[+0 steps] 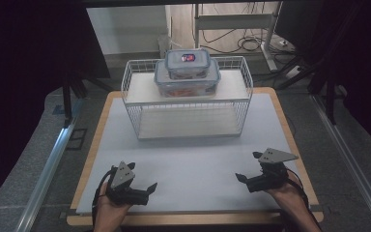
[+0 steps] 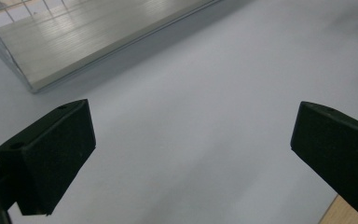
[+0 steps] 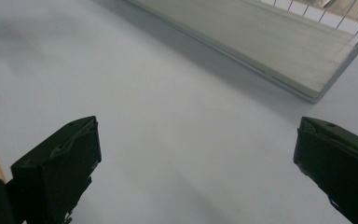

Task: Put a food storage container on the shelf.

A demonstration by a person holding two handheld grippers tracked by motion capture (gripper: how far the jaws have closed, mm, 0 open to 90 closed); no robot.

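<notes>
white wire rack point(image 1: 136, 87) with two stacked containers point(image 1: 187, 72) sits well ahead of both jaws; left gripper point(image 1: 137, 182) and right gripper point(image 1: 249, 166) open, empty, nothing started by the look of it.

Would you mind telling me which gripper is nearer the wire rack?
Left, narrowly. The left gripper sits below the wire rack's front-left corner; the right gripper lies outside its front-right corner.

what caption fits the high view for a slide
Two open grippers, left and right, rest near the table's front edge; two stacked boxes sit on a wire rack.
</notes>
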